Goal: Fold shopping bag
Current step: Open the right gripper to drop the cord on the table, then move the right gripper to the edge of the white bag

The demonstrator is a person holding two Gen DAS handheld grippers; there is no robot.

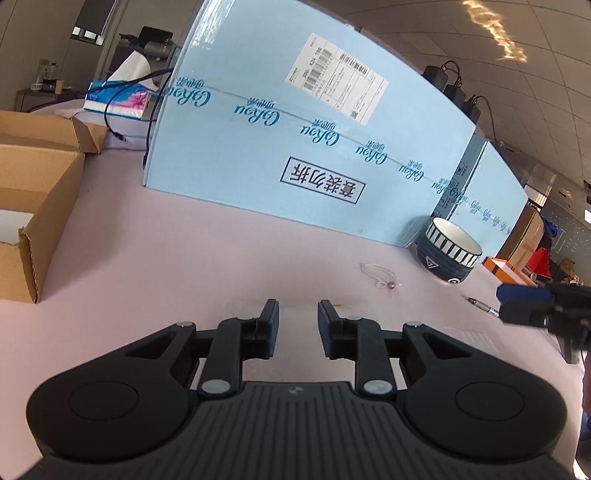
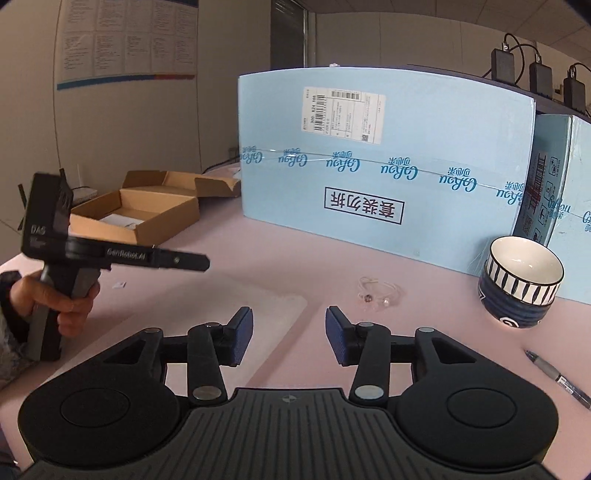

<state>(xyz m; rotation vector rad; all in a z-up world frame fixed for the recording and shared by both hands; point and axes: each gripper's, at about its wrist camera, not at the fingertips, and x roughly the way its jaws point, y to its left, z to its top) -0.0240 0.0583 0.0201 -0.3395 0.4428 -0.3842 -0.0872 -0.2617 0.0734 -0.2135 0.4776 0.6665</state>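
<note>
Right wrist view: shopping bag [image 2: 258,295] flat just beyond right gripper [image 2: 289,318], jaws apart, empty; left gripper [image 1: 298,309] likewise.

A pale pink bench [image 2: 280,258] ran back to a plain beige wall [image 2: 140,125], where a large white printed poster with a blue lower edge [image 2: 125,40] hung. Beside it stood a dark shuttered window [image 2: 290,33]. Overhead, the tiled white ceiling [image 1: 461,44] caught a bright glare of light [image 1: 495,29].
</note>
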